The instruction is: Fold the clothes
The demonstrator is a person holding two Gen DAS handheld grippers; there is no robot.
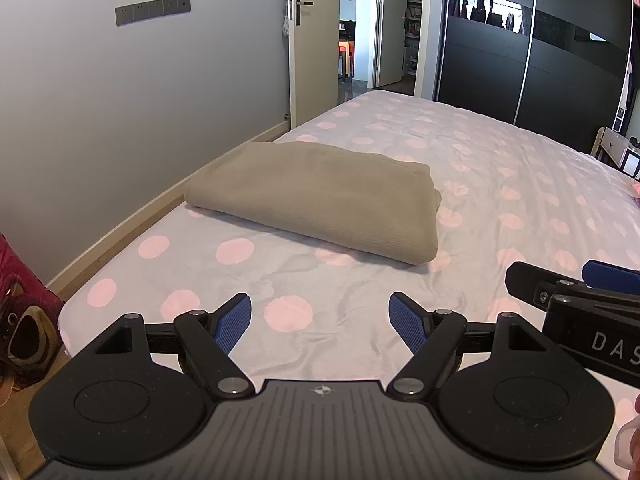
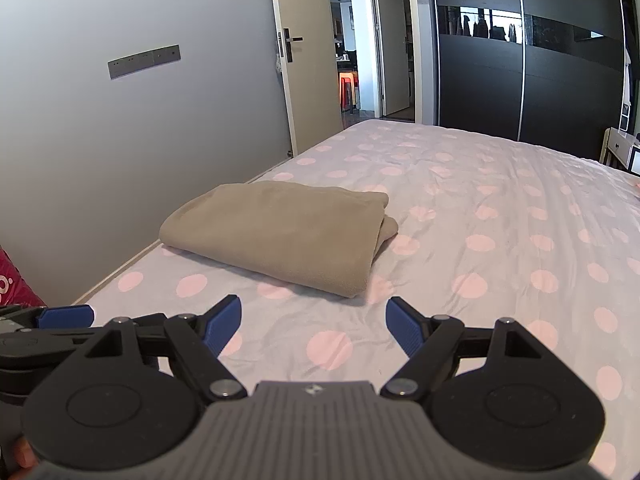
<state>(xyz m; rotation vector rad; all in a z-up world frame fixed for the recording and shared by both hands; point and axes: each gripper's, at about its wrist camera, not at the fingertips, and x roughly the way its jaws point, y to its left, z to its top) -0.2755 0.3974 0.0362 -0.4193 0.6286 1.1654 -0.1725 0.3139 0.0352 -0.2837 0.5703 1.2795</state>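
Tan folded garment point(image 1: 316, 196) ahead; both tools point(image 1: 320, 322) point(image 2: 313, 326) agape, empty; only left view shows "DAS" lettering.

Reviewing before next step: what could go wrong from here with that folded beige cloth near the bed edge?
1. The beige cloth sits close to the wall-side edge of the bed; a push could slide it off.
2. Its loose layers bunch at the right end; grabbing there may undo the fold.
3. Left claw and right claw, both open, hang close together and could collide.

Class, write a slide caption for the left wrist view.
Open left hand-held gripper above polka-dot bedsheet, facing folded beige fleece garment.
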